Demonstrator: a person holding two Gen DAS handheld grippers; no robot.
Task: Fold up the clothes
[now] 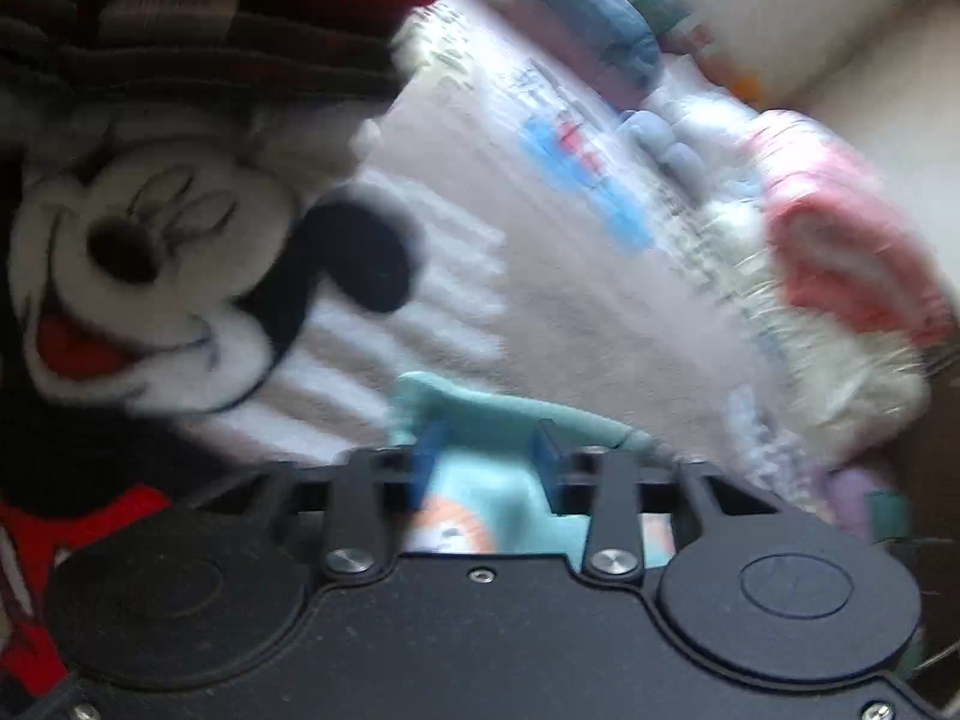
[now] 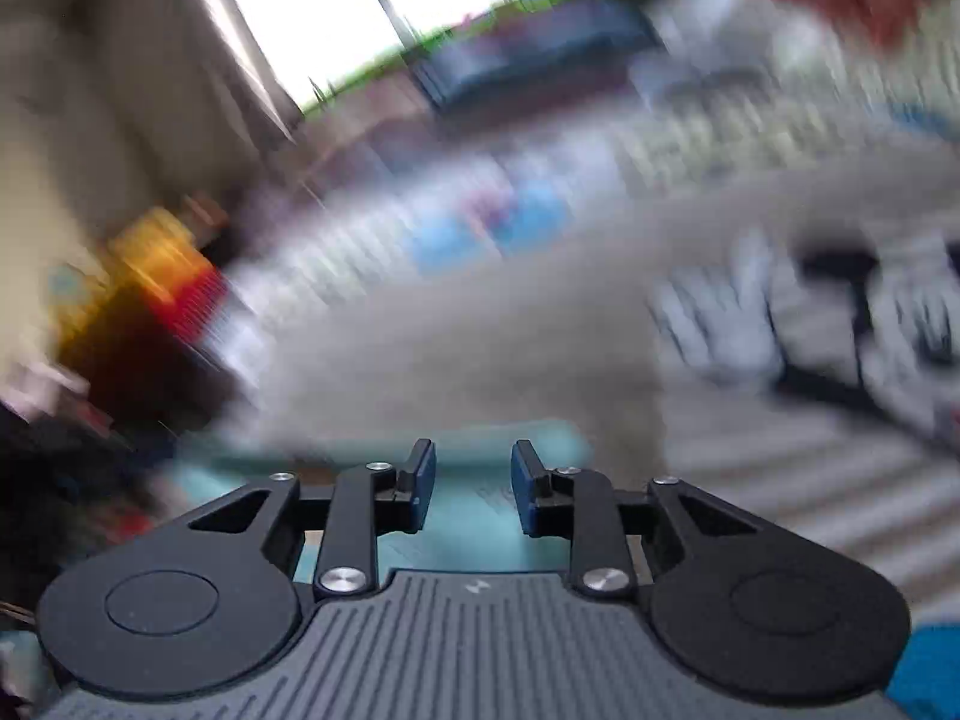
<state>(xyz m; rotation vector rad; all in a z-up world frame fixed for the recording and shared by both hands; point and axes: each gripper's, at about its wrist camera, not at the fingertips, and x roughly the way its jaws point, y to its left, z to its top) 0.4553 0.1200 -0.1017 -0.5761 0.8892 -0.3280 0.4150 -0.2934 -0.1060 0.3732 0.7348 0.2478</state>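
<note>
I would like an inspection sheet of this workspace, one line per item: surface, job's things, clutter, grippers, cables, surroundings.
Surface: bed cover, beige with striped and printed patches; both views blurred.
Job's things: teal garment lying under both grippers.
Clutter: cartoon mouse plush at left; pink and white bundle at right; blue bundle further back.
Grippers: left gripper open; right gripper open; both empty.
Cables: nothing seen.
Surroundings: bright window, pale curtain.

The left gripper (image 1: 487, 462) had a smooth black body with two round caps, silver screws and blue finger pads. The right gripper (image 2: 473, 489) had a grey ribbed cover, black linkage arms and blue pads (image 2: 527, 495).
</note>
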